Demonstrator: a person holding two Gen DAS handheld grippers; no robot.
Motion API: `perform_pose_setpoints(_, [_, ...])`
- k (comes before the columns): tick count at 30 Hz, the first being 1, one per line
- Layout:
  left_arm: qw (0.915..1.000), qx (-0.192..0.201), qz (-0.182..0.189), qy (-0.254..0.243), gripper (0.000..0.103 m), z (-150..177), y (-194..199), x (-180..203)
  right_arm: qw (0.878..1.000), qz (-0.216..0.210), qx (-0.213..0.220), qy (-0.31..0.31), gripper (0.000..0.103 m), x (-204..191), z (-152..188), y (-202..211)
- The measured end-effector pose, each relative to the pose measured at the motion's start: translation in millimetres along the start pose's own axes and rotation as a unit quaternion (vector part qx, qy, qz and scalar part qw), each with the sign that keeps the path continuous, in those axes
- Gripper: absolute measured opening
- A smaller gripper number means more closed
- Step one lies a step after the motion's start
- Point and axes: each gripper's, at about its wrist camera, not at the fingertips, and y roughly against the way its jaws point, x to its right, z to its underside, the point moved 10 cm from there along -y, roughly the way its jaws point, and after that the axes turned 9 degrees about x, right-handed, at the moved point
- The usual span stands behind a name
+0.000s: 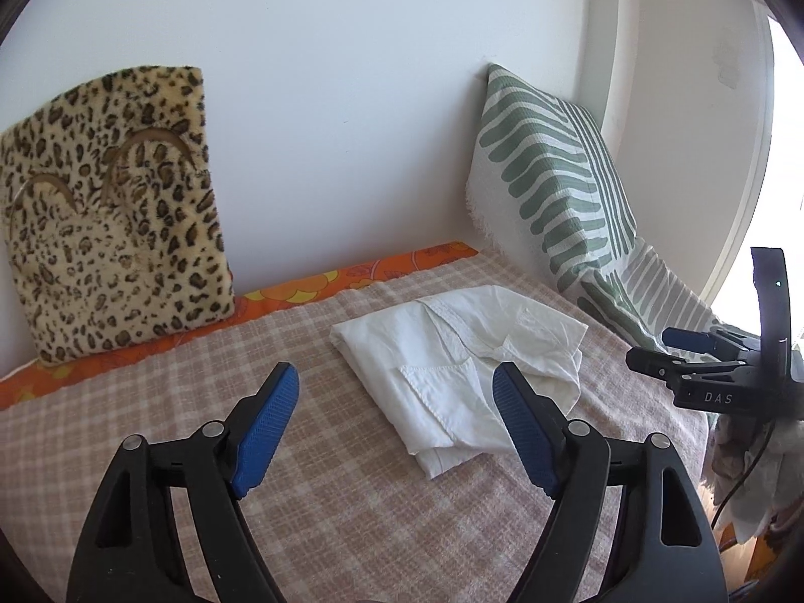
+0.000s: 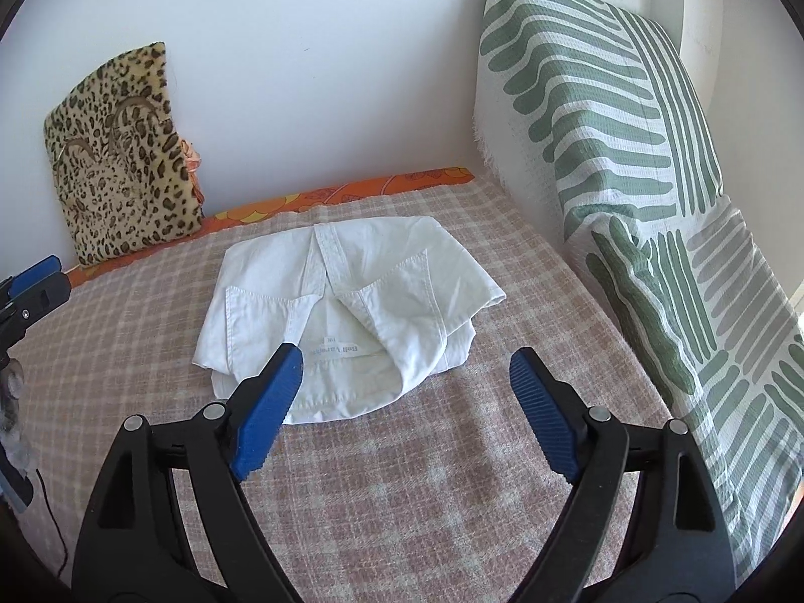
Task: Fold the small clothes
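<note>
Nearest of all, the left gripper [image 1: 397,387] is seen with its blue pads spread wide and nothing between them, held above the checked blanket [image 1: 352,502] just short of the white garment [image 1: 452,367]. Likewise the right gripper [image 2: 407,377] is held with its jaws well apart and empty, its left pad overlapping the near edge of the white garment [image 2: 341,296] in the right wrist view; whether it touches the cloth cannot be told. The garment is laid folded into a compact bundle on the blanket, with a printed label shown at its near side and stitched pocket seams across the top. To the left of the garment and further back, a leopard-print cushion [image 2: 120,161] is propped against the white wall [image 2: 321,60]. To the right of the garment, a green-striped pillow [image 2: 593,100] is leaned in the corner. Beyond the garment, an orange patterned sheet [image 2: 341,191] is exposed along the wall's foot.
</note>
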Motion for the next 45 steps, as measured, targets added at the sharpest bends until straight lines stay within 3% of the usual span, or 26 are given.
perform_pose_setpoints(6, [0.9979, 0.024, -0.021, -0.057, 0.083, 3.8, 44.4, 12.0, 0.999, 0.032, 0.027, 0.029, 0.098, -16.3, 8.5, 37.4])
perform_pose_setpoints(10, [0.9954, 0.034, -0.031, -0.084, 0.086, 10.2, 67.6, 20.2, 0.999, 0.03, 0.035, 0.022, 0.1, -25.0, 16.0, 54.1])
perform_pose_setpoints(15, [0.9943, 0.039, -0.037, -0.092, 0.103, 20.3, 89.7, 26.6, 0.999, 0.031, 0.044, 0.01, 0.1, -29.5, 25.3, 70.3])
perform_pose_setpoints(33, [0.9968, 0.008, -0.042, -0.068, 0.103, 71.4, 117.9, 19.9, 0.997, 0.033, 0.068, 0.013, 0.102, -45.6, 48.8, 82.3])
perform_pose_setpoints(45, [0.9962, 0.011, -0.049, -0.071, 0.103, 78.4, 120.7, 18.2, 0.997, 0.033, 0.07, 0.019, 0.103, -48.0, 49.6, 82.5])
